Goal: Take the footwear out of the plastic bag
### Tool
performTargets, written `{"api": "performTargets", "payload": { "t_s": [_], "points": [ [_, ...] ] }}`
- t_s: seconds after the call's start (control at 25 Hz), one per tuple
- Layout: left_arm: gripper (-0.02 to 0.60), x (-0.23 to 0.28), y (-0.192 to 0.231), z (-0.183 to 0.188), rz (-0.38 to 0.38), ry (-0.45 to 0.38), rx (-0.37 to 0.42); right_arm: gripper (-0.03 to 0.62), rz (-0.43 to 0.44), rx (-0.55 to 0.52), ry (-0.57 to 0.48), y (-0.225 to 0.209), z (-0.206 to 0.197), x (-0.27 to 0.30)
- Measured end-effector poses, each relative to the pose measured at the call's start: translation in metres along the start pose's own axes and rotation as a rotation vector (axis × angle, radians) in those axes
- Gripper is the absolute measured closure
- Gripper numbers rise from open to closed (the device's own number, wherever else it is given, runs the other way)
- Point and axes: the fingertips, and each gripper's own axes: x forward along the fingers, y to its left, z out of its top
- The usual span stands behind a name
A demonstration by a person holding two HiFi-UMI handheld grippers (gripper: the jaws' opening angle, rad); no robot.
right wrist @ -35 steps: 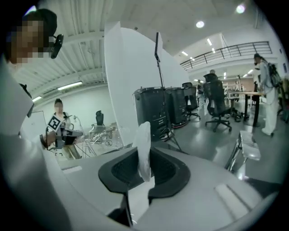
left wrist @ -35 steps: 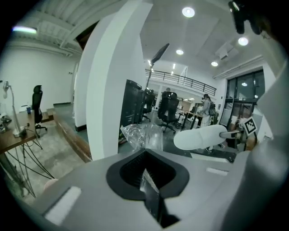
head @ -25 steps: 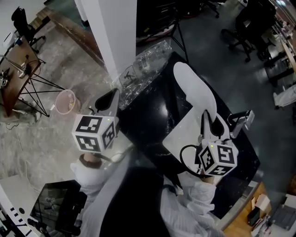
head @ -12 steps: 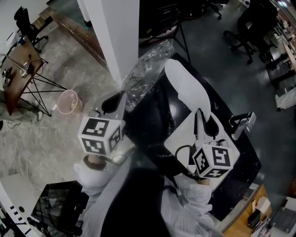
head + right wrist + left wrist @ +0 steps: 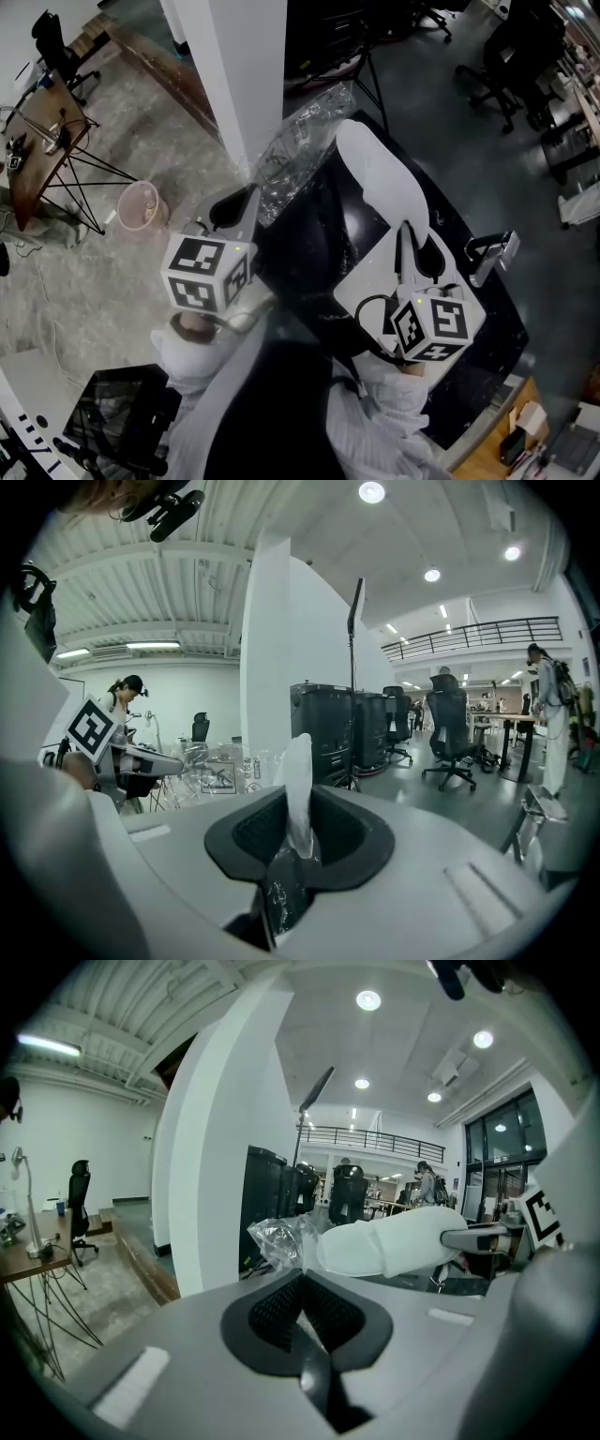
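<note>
A white slipper (image 5: 380, 178) lies long-ways over the black table (image 5: 305, 248), its near end pinched in my right gripper (image 5: 417, 251). In the right gripper view the slipper (image 5: 298, 780) stands edge-on between the shut pads of that gripper (image 5: 300, 803). A crumpled clear plastic bag (image 5: 300, 141) hangs off the table's far-left corner by the pillar. My left gripper (image 5: 234, 204) is shut on the bag's near end. In the left gripper view the bag (image 5: 279, 1241) bunches just past the closed tips of that gripper (image 5: 302, 1279), and the slipper (image 5: 394, 1241) sticks out of it to the right.
A white pillar (image 5: 239, 84) rises close behind the bag. A pink bin (image 5: 136, 206) and a wooden desk on a tripod frame (image 5: 37, 122) stand on the floor at left. A metal bracket (image 5: 492, 251) sits at the table's right edge. Office chairs (image 5: 497, 47) stand beyond.
The slipper and my right gripper have shifted left and away from me. My left gripper and the bag have moved slightly right. Most of this happened in the first half second.
</note>
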Motion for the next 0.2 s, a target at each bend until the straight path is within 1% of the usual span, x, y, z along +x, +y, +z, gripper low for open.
{"api": "performTargets", "payload": {
  "t_s": [0.2],
  "points": [
    [0.58, 0.001, 0.0007, 0.0006, 0.001, 0.001, 0.001, 0.516, 0.007, 0.008, 0.002, -0.0004, -0.0006, 0.0016]
  ]
}}
